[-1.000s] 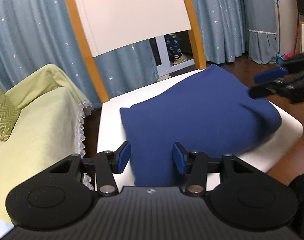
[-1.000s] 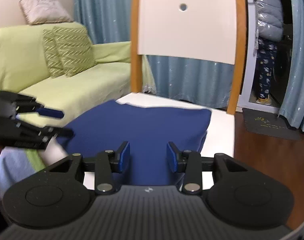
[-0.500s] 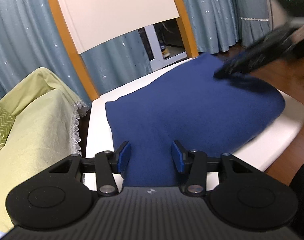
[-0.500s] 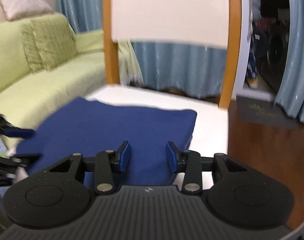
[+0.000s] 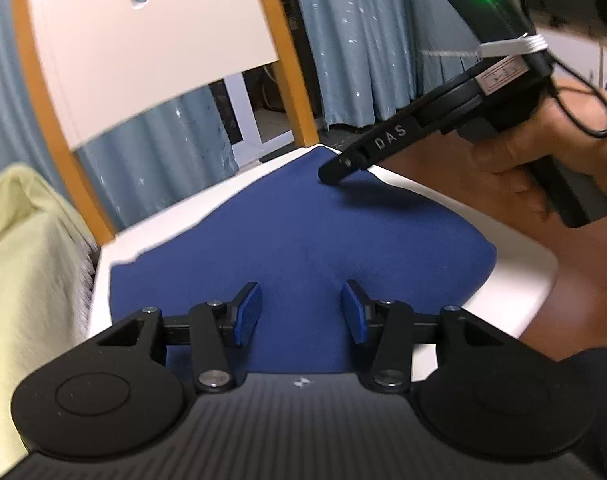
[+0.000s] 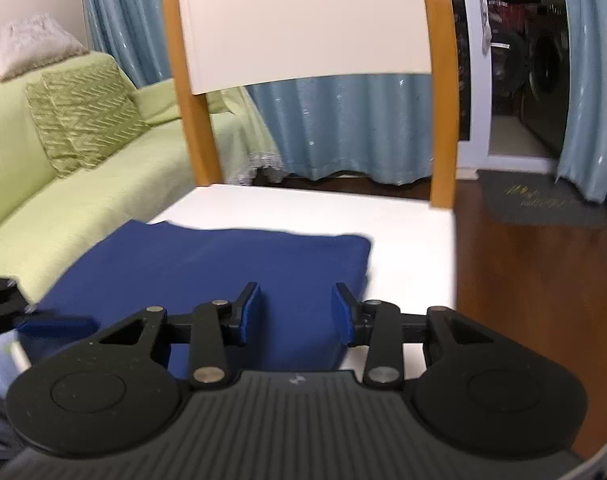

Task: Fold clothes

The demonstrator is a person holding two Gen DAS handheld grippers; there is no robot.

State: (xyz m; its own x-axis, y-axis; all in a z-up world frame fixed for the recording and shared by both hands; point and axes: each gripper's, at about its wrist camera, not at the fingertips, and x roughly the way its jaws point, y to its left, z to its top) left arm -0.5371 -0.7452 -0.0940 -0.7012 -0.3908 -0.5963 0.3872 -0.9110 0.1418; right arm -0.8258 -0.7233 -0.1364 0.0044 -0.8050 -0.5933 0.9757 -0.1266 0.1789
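A dark blue folded cloth (image 5: 303, 240) lies flat on the white chair seat (image 5: 515, 256). My left gripper (image 5: 301, 314) hovers open over the cloth's near edge, with nothing pinched between its blue pads. In the left wrist view my right gripper (image 5: 331, 170), held by a hand, reaches in from the upper right, and its tip rests at the cloth's far corner. The right wrist view shows the right gripper (image 6: 295, 312) open above the cloth (image 6: 207, 264), near its right edge. The left gripper (image 6: 55, 324) shows at that view's left edge.
The chair's white backrest (image 6: 303, 20) with orange wooden posts (image 6: 441, 120) rises behind the seat. A yellow-green sofa (image 6: 83, 200) with a cushion stands on the left. Blue curtains (image 6: 343, 128) hang behind, and dark wooden floor (image 6: 523, 280) lies to the right.
The right gripper swung in from the right edge of the left wrist view to the cloth's far corner. Both cameras have come closer to the cloth. The cloth lies as before.
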